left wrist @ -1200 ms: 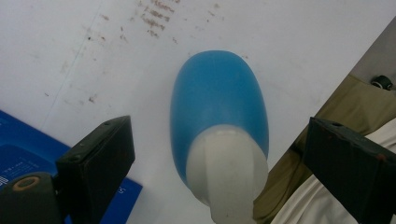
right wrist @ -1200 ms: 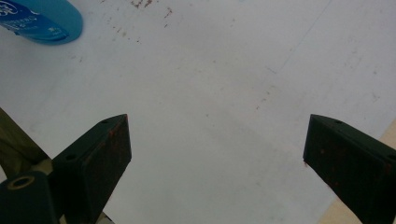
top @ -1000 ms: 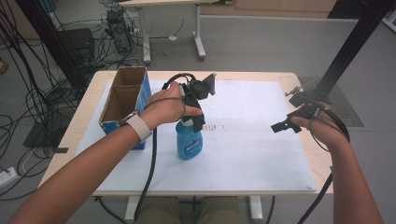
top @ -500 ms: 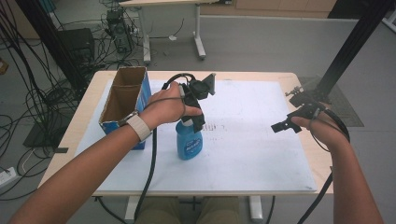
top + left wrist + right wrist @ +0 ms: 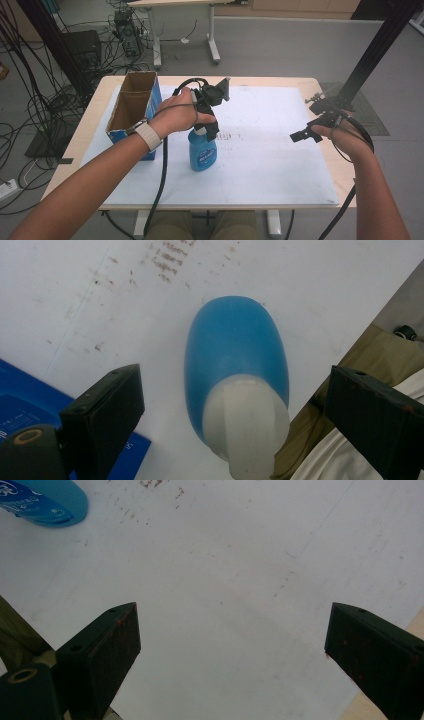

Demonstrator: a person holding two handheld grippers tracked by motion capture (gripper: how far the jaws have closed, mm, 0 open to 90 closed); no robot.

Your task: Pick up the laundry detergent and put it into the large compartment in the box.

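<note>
Left hand-held gripper (image 5: 235, 405) hangs released right over the bottle (image 5: 235, 355), jaws either side of its cap; right hand-held gripper (image 5: 230, 645), released too, well right of the bottle.

1. The spray bottle (image 5: 202, 152) has a blue body with a pale printed label; its neck and cap (image 5: 246, 425) are white.
2. The cardboard box (image 5: 131, 112) is brown inside and blue outside, with small white print.
3. The table (image 5: 260, 135) has a white top speckled with reddish-brown marks and a light wood edge.
4. Both the left gripper (image 5: 212, 107) and the right gripper (image 5: 312, 127) are black.
5. The wristband (image 5: 149, 136) is white.
</note>
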